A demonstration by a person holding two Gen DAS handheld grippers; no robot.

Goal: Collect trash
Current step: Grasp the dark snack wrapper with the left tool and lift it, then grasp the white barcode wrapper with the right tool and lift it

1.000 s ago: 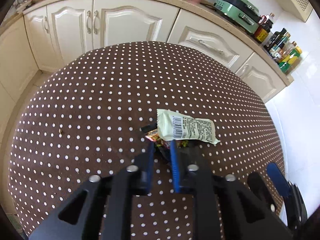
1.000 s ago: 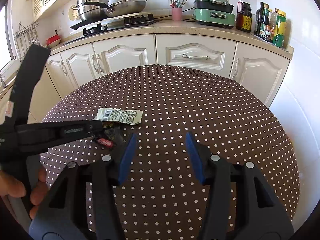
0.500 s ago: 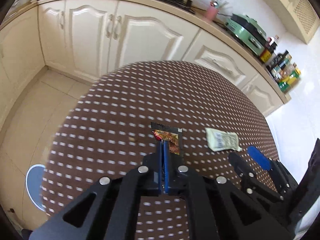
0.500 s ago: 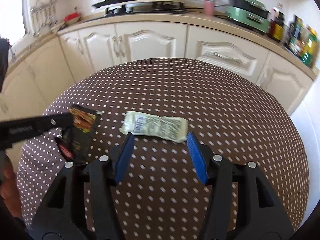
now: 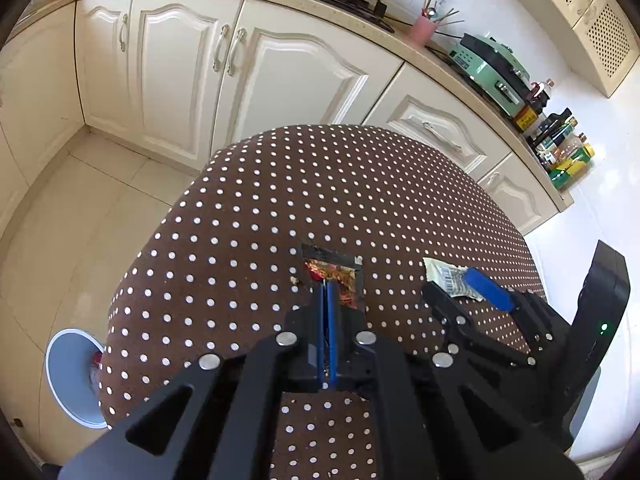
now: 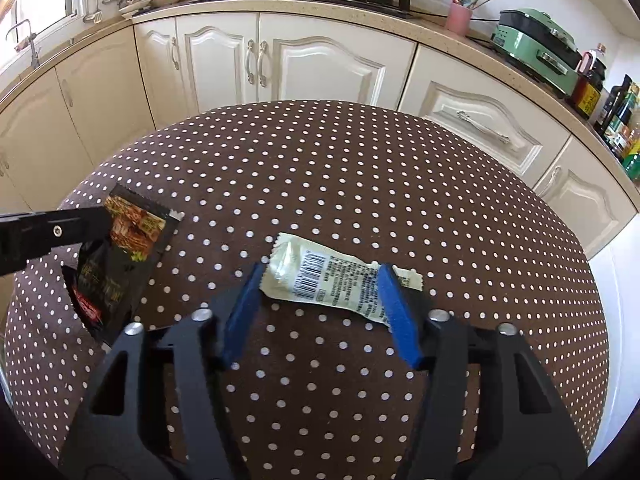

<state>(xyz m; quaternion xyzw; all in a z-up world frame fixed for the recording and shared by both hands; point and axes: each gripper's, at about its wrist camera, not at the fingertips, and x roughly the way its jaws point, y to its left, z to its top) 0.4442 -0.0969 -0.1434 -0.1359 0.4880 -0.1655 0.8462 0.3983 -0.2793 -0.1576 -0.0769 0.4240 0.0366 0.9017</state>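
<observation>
Left tongs (image 5: 326, 300) are clamping fully shut on the dark snack wrapper (image 5: 336, 280), which is hanging lifted off the polka-dot surface (image 5: 280, 208); in the right wrist view the same wrapper (image 6: 120, 256) is dangling from the left tool's tip, well to the left of the pale wrapper (image 6: 340, 276). Right tongs (image 6: 320, 300) are standing roughly half open and closing, blue pads straddling the pale wrapper along its length, one pad at its left end, the other crossing its right portion; whether the pads are pressing yet cannot be told, and it looks not yet gripped. The pale wrapper is lying flat on the surface, printed side up, about mid-surface toward the near edge. Judgement: the step in hand is pinching the pale wrapper; doing it well likely means lowering the tips until they are grazing the cloth, so that the thin film buckles up between the pads rather than sliding out under them. A thin crinkly film may be slipping or folding unpredictably. A small crumb (image 5: 295, 279) is sitting just left of the dark wrapper. A white bin (image 5: 68, 376) is standing on the floor, left of the surface's edge, some trash showing inside. Nothing is lying between the pale wrapper and the right tongs; cabinets, hob and bottles are standing well behind the surface.
</observation>
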